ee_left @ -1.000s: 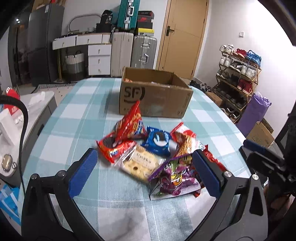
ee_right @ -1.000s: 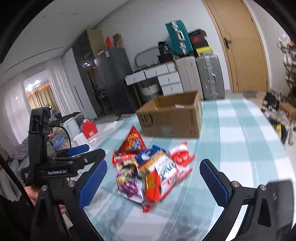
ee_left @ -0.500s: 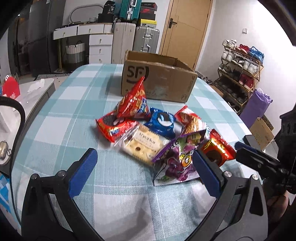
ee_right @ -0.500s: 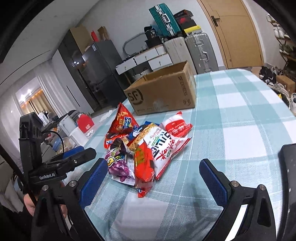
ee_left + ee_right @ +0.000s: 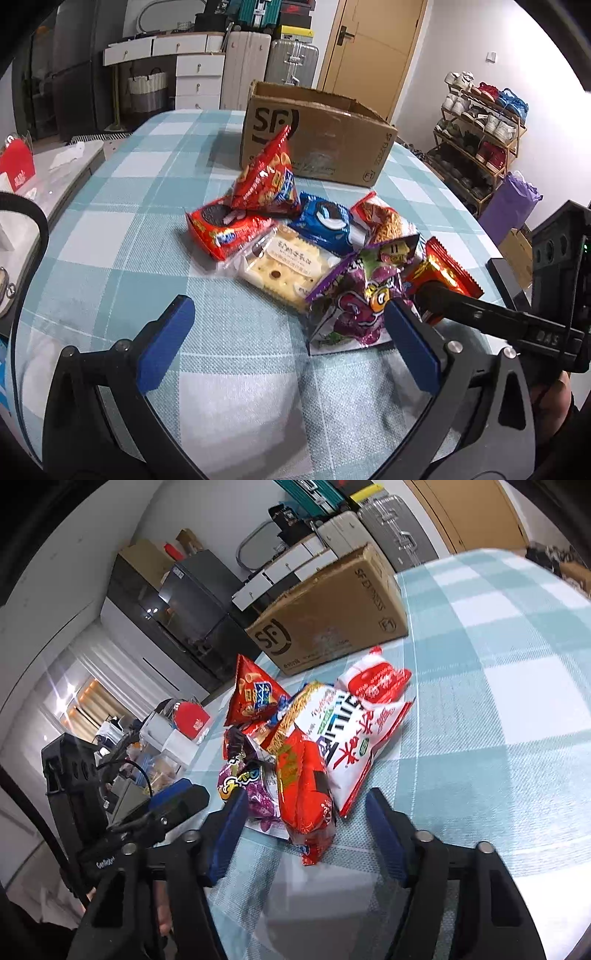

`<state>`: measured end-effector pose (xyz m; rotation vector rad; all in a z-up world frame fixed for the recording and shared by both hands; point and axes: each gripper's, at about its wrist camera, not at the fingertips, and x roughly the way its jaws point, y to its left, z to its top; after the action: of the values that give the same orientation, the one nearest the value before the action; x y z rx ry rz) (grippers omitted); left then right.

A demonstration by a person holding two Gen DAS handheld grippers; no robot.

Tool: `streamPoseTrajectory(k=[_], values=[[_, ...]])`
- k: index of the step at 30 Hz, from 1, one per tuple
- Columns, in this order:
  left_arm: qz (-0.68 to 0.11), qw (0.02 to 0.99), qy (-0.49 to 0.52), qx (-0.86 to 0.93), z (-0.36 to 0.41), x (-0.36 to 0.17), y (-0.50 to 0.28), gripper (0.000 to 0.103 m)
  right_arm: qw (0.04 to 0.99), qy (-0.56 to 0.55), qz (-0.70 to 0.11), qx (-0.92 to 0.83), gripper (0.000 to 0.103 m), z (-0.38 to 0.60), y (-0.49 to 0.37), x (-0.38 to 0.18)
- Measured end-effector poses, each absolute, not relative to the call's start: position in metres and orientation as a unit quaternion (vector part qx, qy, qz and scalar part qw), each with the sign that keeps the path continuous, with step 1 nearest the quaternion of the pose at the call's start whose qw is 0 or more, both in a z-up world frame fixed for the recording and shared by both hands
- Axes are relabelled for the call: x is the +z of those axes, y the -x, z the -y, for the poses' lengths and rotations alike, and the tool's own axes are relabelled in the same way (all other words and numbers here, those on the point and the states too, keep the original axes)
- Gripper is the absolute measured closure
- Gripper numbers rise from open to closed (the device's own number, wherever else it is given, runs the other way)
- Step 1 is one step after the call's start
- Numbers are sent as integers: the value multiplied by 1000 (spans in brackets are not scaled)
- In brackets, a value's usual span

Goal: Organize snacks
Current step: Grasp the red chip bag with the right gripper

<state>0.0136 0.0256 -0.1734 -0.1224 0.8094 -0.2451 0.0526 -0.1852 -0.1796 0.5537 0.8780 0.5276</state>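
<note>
A pile of snack packs lies on the checked tablecloth (image 5: 110,236) in front of an open cardboard box (image 5: 317,136). My right gripper (image 5: 306,812) is low at the near end of the pile and its jaws are closing. A red-orange pack (image 5: 306,782) lies between them, and the pads stand clear of it. A purple bag (image 5: 243,786) lies against its left finger. My left gripper (image 5: 288,306) hovers open over bare cloth, just short of a cheese cracker pack (image 5: 284,266) and the purple bag (image 5: 354,302). The right gripper's finger (image 5: 461,306) reaches the red-orange pack (image 5: 443,277).
Further packs in the pile include a red triangular bag (image 5: 266,177), a red cookie pack (image 5: 225,229), a blue cookie pack (image 5: 325,221) and a white-red noodle bag (image 5: 354,734). Past the table's right edge stand a shoe rack (image 5: 480,122) and a purple bag (image 5: 509,206). Suitcases (image 5: 291,62) and drawers line the back wall.
Both grippers have come down toward the pile. The right gripper has rolled and its jaws have narrowed from wide open to either side of the red-orange pack.
</note>
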Motion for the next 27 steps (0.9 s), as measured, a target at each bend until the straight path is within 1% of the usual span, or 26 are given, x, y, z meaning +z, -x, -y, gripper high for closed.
streamPoseTrajectory(k=[1, 3, 5, 6, 7, 10, 13, 27], values=[[-393, 910, 59, -119, -26, -174, -13, 1, 833, -261, -419, 250, 49, 184, -54, -181], [-394, 910, 59, -119, -26, -176, -11, 1, 832, -258, -423, 249, 49, 182, -55, -182], [-395, 909, 61, -119, -28, -178, -10, 1, 835, -258, -421, 245, 54, 183, -56, -183], [-397, 908, 64, -118, -29, -179, -11, 1, 835, -260, -421, 241, 58, 183, -55, -183], [-398, 907, 66, -118, -30, -180, -10, 1, 832, -270, -423, 238, 65, 186, -57, -185], [-404, 905, 72, -117, -33, -182, -11, 1, 828, -279, -422, 241, 74, 190, -57, -188], [-403, 905, 73, -116, -34, -181, -10, 1, 835, -265, -411, 253, 78, 186, -52, -183], [-425, 894, 62, -128, -20, -186, -15, 1, 850, -247, -392, 252, 80, 195, -37, -172]])
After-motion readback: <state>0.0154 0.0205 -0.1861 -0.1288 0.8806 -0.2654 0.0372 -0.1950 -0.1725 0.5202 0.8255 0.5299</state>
